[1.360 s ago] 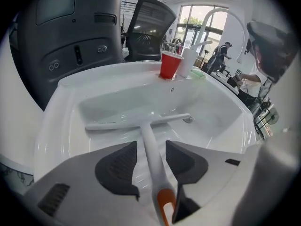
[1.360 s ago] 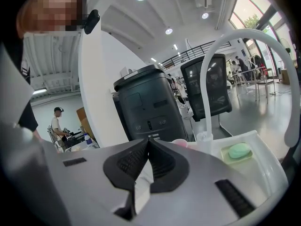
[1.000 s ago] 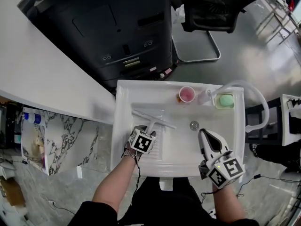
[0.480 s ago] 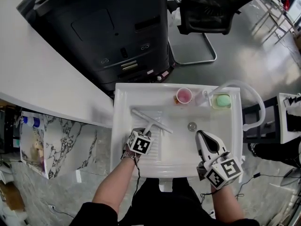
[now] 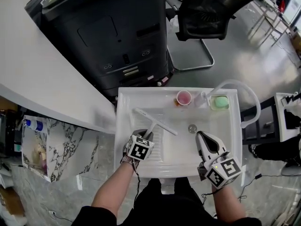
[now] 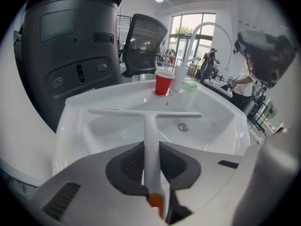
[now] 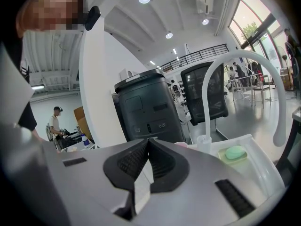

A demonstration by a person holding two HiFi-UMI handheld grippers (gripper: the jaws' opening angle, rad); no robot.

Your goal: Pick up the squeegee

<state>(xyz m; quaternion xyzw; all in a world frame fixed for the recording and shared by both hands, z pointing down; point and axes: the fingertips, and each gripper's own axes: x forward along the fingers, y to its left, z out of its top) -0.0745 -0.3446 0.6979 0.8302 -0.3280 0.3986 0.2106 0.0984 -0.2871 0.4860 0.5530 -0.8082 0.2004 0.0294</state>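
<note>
A white T-shaped squeegee (image 5: 153,123) hangs just above the left side of the white sink (image 5: 123,126), blade pointing away from me. My left gripper (image 5: 146,136) has its jaws closing on the squeegee's handle (image 6: 150,142), and the pads press on it from both sides. In the left gripper view the blade (image 6: 146,113) lies level across the basin. My right gripper (image 5: 202,135) hovers over the basin's right side, near the drain (image 5: 192,128). Its jaws (image 7: 148,142) are shut with nothing in them.
A red cup (image 5: 184,97) and a green soap bar (image 5: 219,102) in its dish sit on the sink's back ledge. A white curved faucet hose (image 5: 235,85) arches over the right corner. A black bin (image 5: 108,36) and an office chair (image 5: 207,8) stand behind.
The left gripper has closed on the squeegee's handle and raised it a little off the basin. The right gripper has kept its place.
</note>
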